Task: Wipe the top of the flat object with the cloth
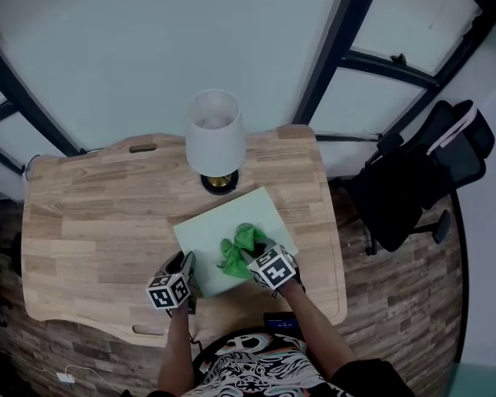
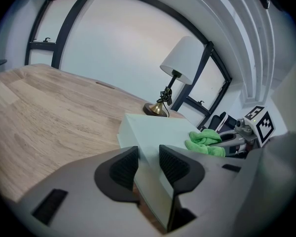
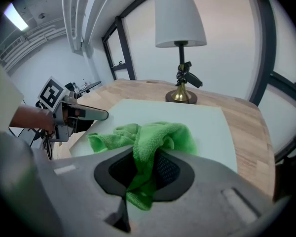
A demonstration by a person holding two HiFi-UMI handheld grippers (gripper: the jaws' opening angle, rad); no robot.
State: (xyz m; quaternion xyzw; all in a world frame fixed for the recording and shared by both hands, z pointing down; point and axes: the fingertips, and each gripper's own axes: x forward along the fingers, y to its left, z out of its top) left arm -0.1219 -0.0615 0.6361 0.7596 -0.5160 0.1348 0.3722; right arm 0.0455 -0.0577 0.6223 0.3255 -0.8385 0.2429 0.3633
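Tall dark-framed windows stand behind a light wooden worktop, where a table lamp with a white shade and brass base stands at the far edge. Just in front of the lamp lies a pale green flat square board. The left gripper has its fingers closed on the board's near left edge. The right gripper pinches a bright green microfibre cloth, which rests bunched on the board's top near its front edge. A black office chair stands off to the right.
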